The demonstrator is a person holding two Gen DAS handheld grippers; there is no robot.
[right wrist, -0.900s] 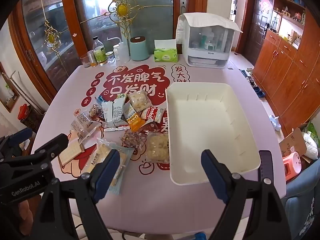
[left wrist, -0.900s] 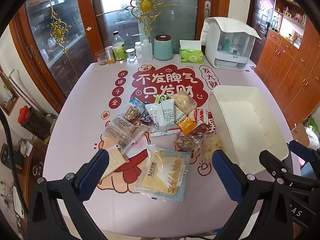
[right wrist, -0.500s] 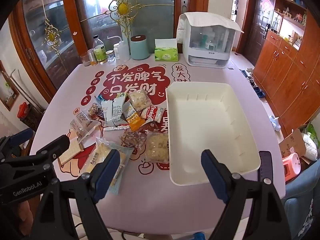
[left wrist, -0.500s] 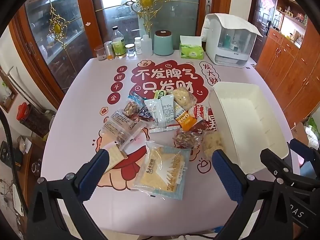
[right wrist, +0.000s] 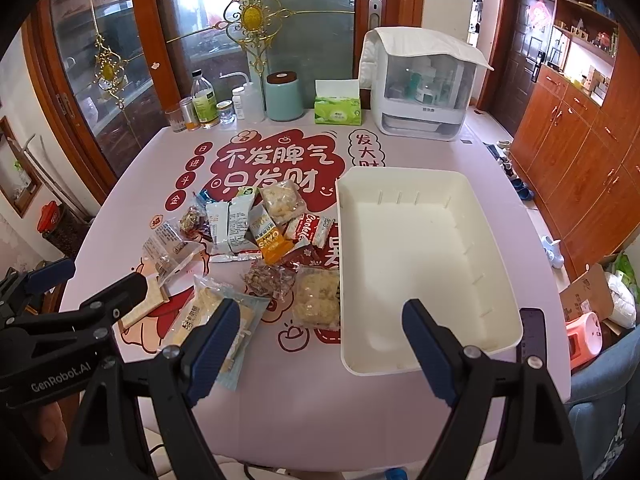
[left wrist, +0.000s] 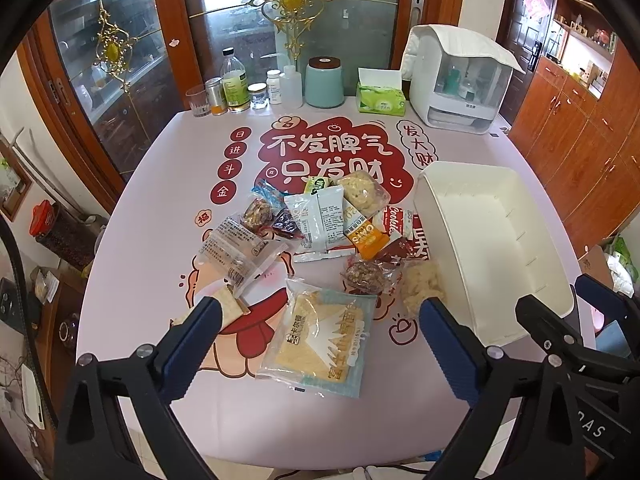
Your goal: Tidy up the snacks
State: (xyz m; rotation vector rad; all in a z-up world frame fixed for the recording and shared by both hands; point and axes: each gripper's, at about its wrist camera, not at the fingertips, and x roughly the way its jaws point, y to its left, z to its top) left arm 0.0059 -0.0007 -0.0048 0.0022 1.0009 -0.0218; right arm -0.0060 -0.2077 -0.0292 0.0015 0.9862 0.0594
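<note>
Both my grippers, left gripper point(left wrist: 316, 336) and right gripper point(right wrist: 320, 332), had fingers apart, empty; the big cracker bag point(left wrist: 320, 340) lay lengthwise nearest my left.

Snack packets point(left wrist: 320, 236) lie on the table point(left wrist: 168, 168); bin point(left wrist: 492, 248) right.

- Both views are bright and evenly lit; daylight comes through the frosted glass door point(left wrist: 304, 32) behind the desk point(left wrist: 160, 184).
- Shadows are soft and faint.
- Mild glare sits on the clear snack wrappers point(left wrist: 236, 248).
- Fisheye bending curves the edges; the corners are black.
- Focus is sharp, with no motion blur.
</note>
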